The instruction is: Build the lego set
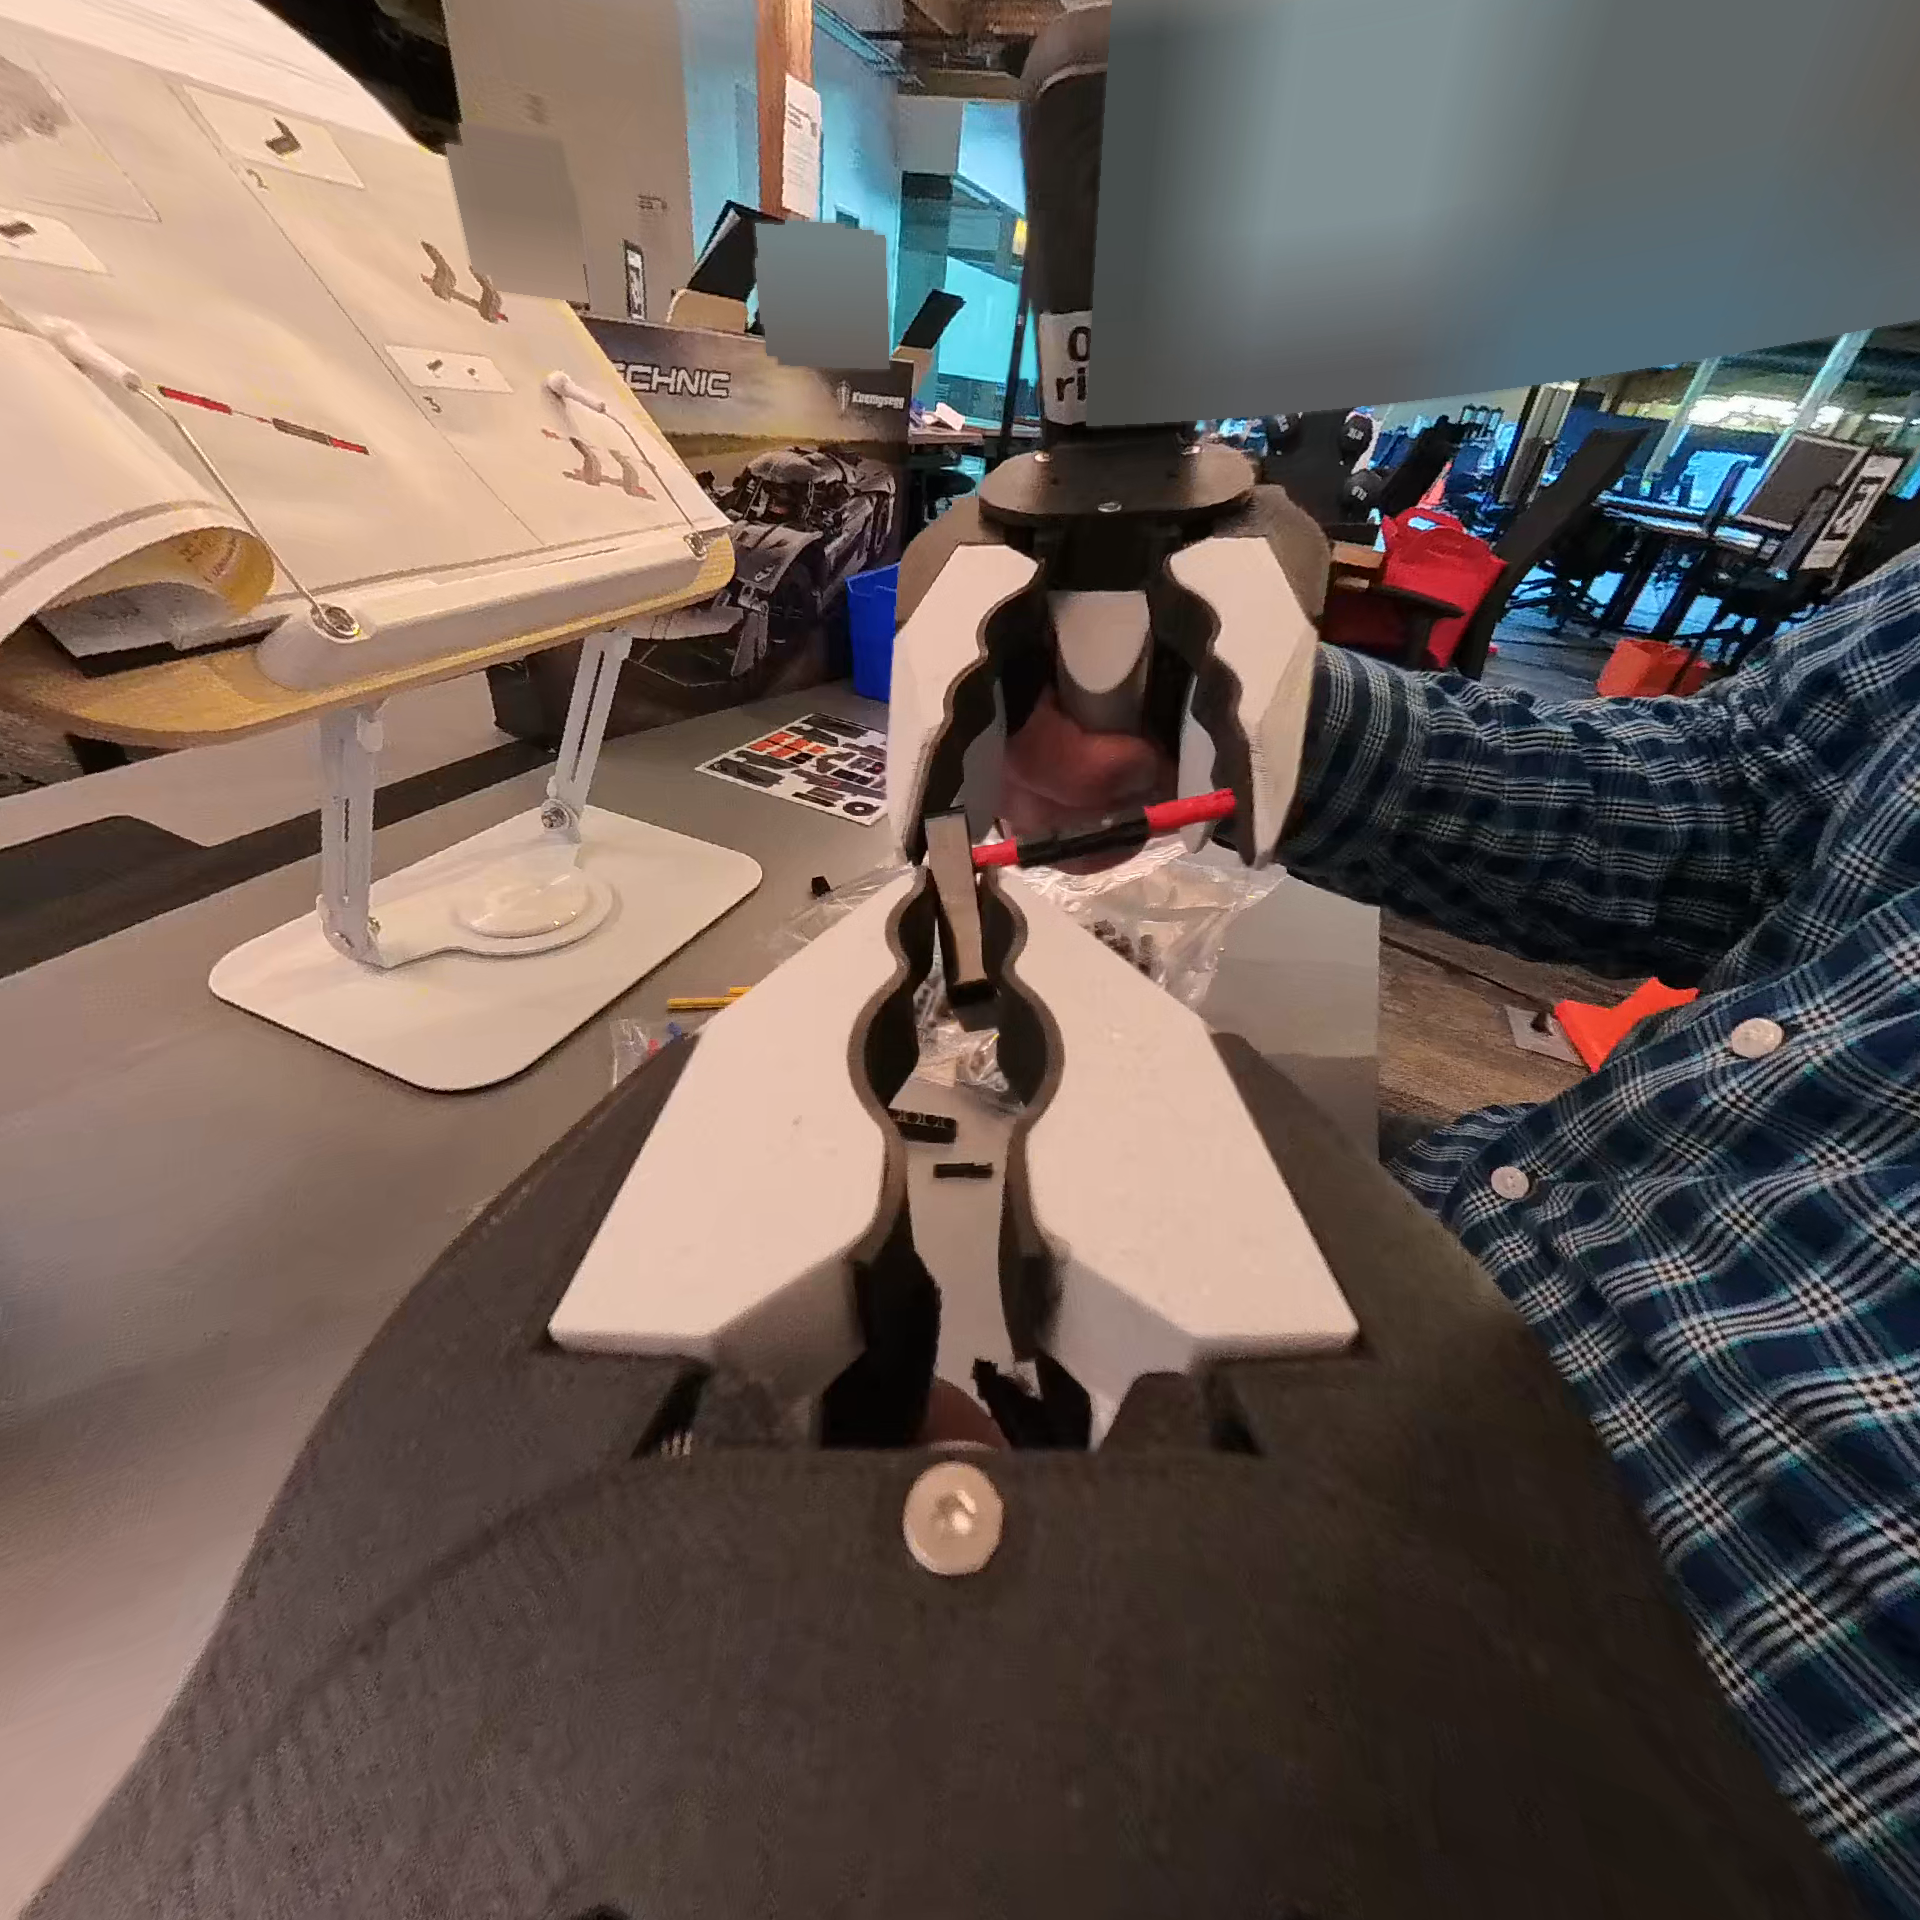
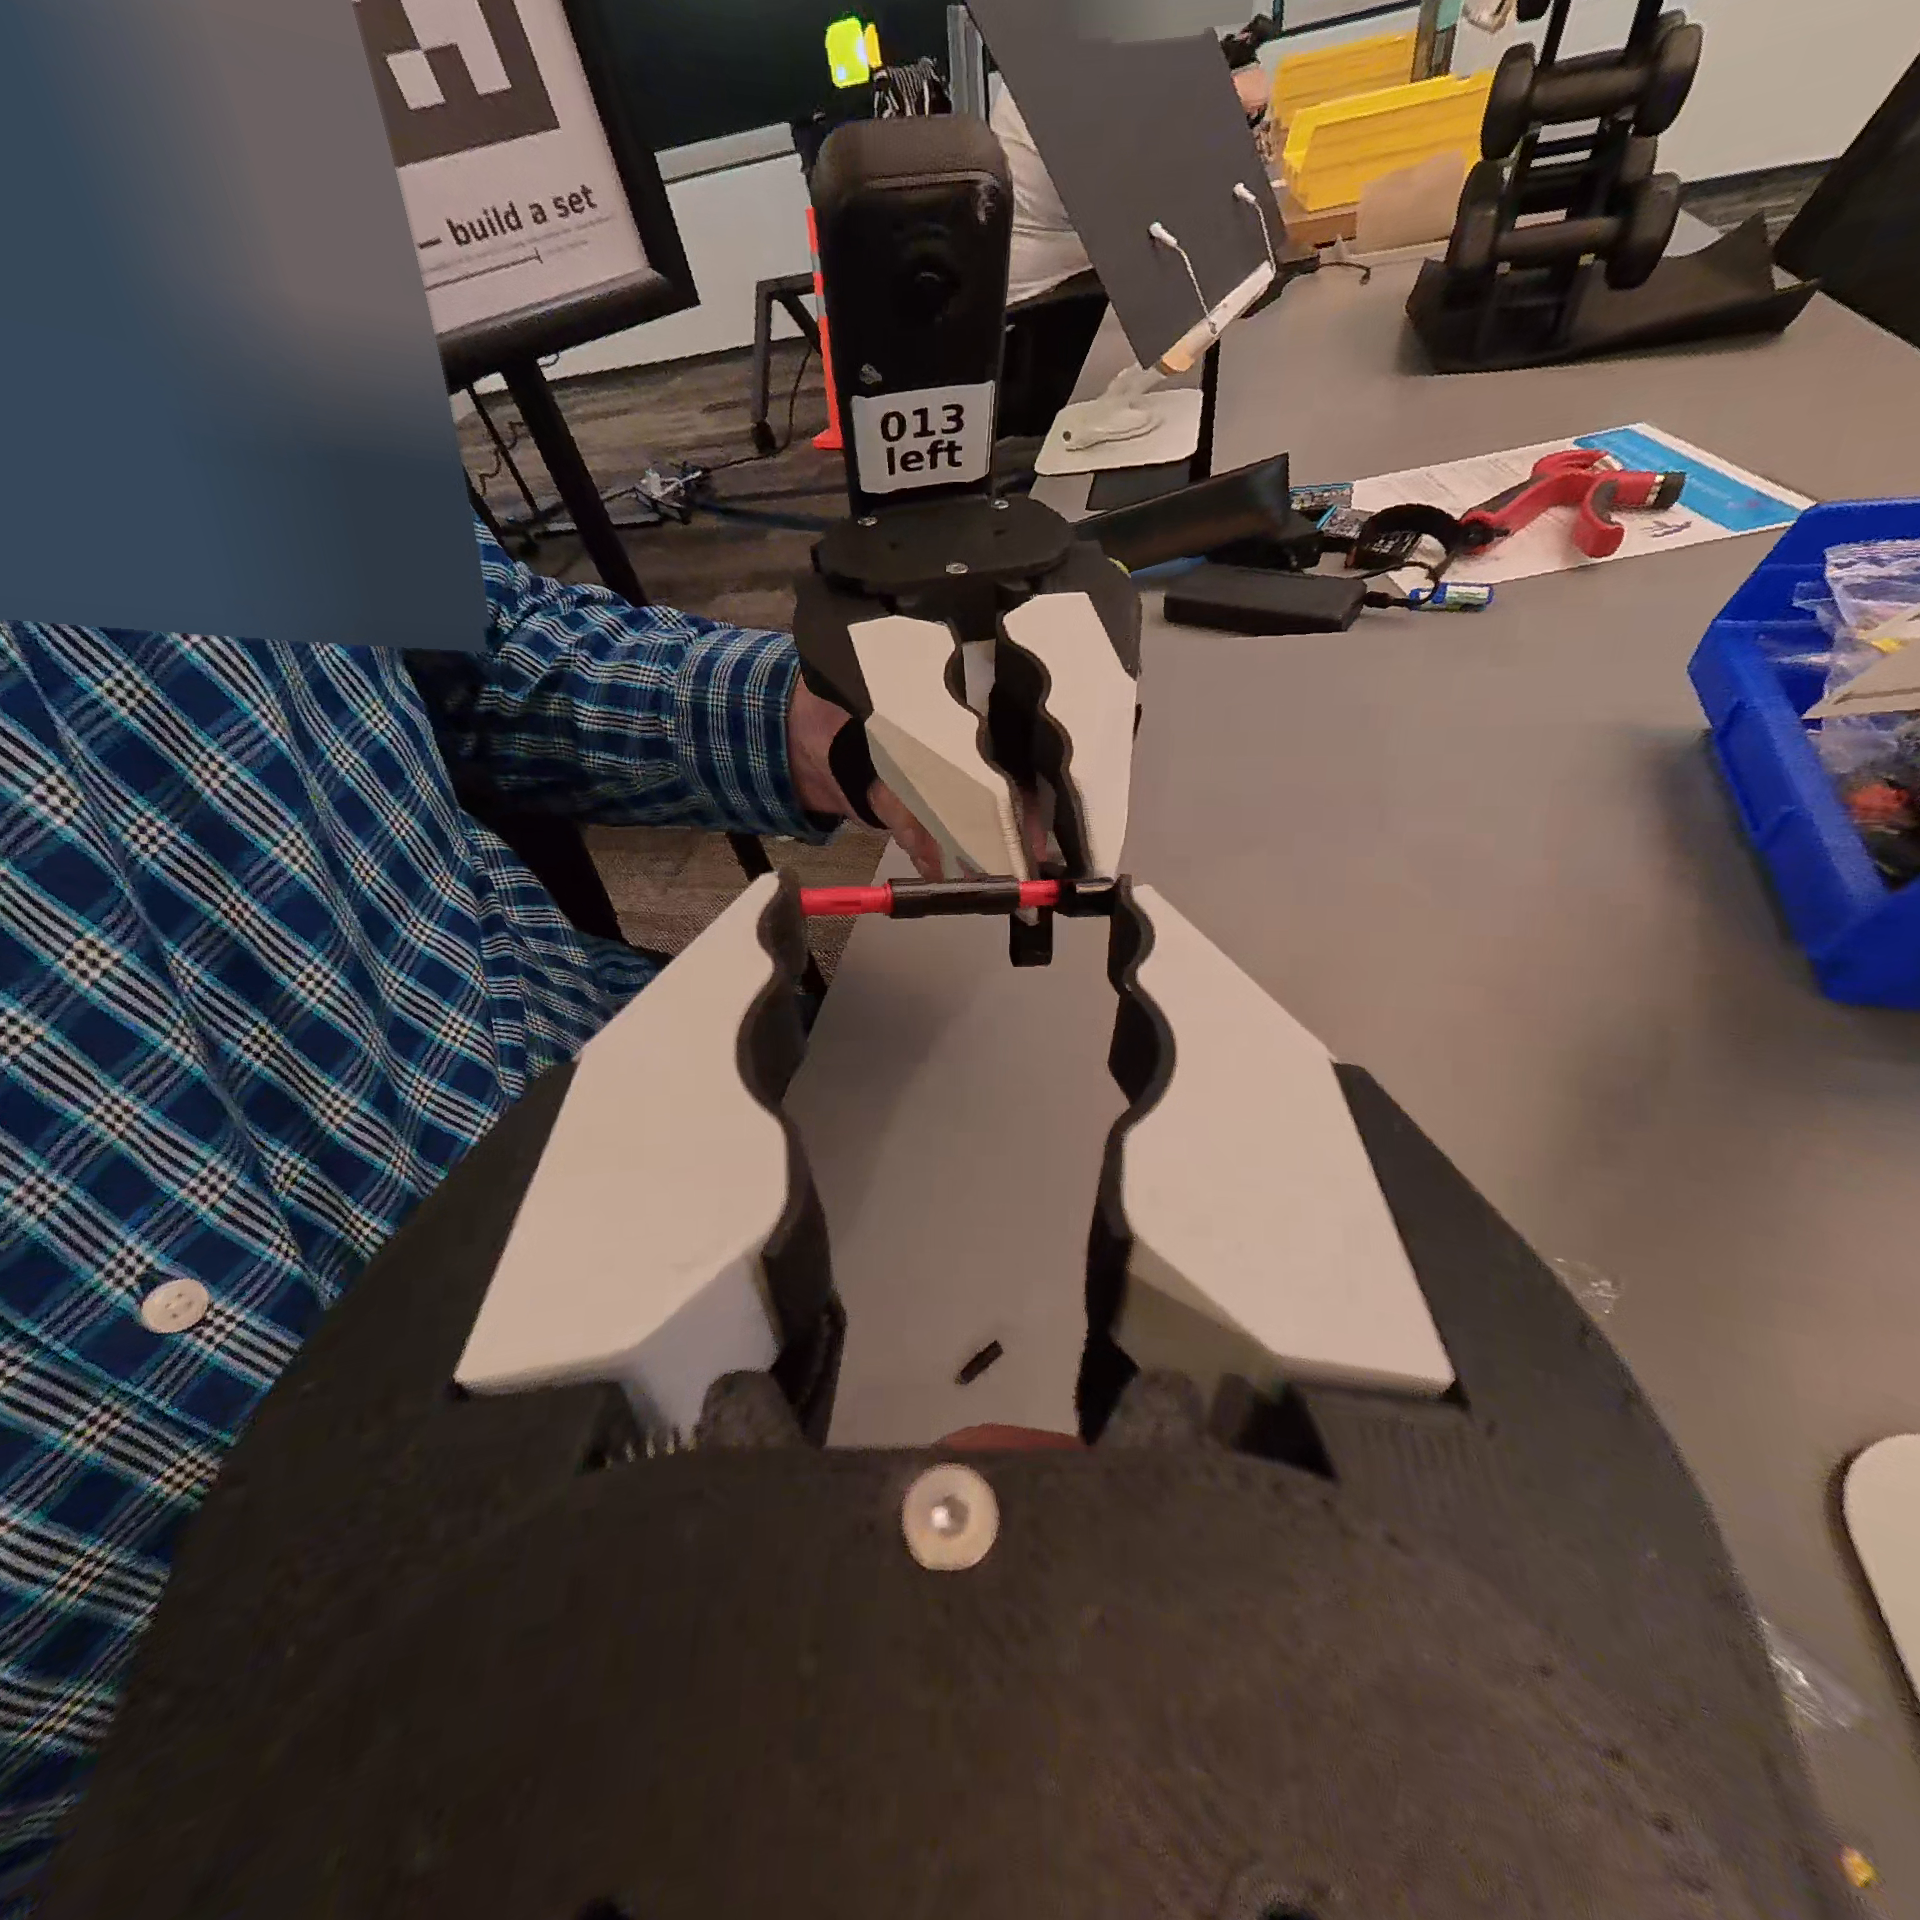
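Note:
My left gripper (image 1: 951,883) is shut on a dark grey lego beam (image 1: 958,925) and holds it upright above the grey table (image 1: 208,1195). My right gripper (image 1: 1086,847) faces it. Its fingers are spread wide, with a red and black axle (image 1: 1101,840) clamped lengthwise between the tips. In the right wrist view the axle (image 2: 940,899) spans my right gripper (image 2: 951,904) from tip to tip. The beam (image 2: 1029,940) hangs on the axle near its right end, pinched by the left gripper (image 2: 1039,868).
An open instruction booklet (image 1: 312,416) rests on a white stand (image 1: 488,935) at the left, with the set's box (image 1: 790,499) behind it. A sticker sheet (image 1: 810,769) and clear parts bags (image 1: 1132,925) lie on the table. A blue bin (image 2: 1808,769) sits at the right. Small black pieces (image 2: 979,1359) lie loose. The grippers are tip to tip, or close to it.

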{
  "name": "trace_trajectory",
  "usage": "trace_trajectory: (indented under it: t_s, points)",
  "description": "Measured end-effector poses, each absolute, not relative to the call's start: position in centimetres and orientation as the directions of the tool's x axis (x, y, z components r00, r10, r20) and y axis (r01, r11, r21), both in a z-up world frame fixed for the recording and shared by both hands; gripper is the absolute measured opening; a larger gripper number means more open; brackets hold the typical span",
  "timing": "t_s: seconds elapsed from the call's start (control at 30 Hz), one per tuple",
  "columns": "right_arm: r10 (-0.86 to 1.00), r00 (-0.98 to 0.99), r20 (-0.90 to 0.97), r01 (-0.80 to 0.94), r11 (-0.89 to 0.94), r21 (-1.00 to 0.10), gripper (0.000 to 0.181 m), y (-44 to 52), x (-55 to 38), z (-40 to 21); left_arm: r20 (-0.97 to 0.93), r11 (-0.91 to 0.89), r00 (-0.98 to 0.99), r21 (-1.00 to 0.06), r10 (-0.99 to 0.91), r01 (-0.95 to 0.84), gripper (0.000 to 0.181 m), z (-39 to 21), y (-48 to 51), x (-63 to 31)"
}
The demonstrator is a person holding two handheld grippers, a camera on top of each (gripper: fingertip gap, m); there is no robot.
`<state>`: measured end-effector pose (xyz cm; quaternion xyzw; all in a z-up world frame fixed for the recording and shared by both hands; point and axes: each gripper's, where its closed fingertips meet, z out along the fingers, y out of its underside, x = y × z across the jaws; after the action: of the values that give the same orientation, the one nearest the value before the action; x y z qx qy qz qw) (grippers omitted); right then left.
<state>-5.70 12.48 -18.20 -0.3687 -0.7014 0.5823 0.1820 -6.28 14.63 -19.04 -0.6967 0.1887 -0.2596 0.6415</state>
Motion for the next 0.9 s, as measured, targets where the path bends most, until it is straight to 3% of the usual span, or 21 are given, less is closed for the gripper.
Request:
trace_trajectory:
  t_s: [0.37,0.7,0.77,0.83,0.9]
  points:
    - [0.725,-0.67,-0.161,0.276,0.042,-0.96,0.055,12.5,-5.3,-18.0,0.126,-0.108,0.799,-0.991,-0.588,0.077,0.005,-18.8,14.7,-5.9]
    - [0.729,-0.67,-0.14,0.237,0.031,-0.971,0.055,12.8,-5.1,-17.3,0.276,-0.142,0.74,-0.96,-0.613,0.241,0.004,-18.1,14.9,-5.6]
    - [0.747,-0.651,-0.132,0.241,0.039,-0.97,0.055,12.9,-5.3,-17.1,0.234,-0.109,0.765,-0.971,-0.6,0.212,0.005,-18.1,15.1,-5.9]
    - [0.751,-0.647,-0.132,0.222,0.019,-0.975,0.056,13.0,-5.3,-16.5,0.234,-0.13,0.769,-0.972,-0.595,0.195,0.02,-18.4,15.2,-5.8]
    - [0.76,-0.637,-0.13,0.215,0.013,-0.976,0.056,13.3,-5.3,-16.4,0.225,-0.142,0.775,-0.974,-0.591,0.174,0.016,-19.1,15.3,-5.8]
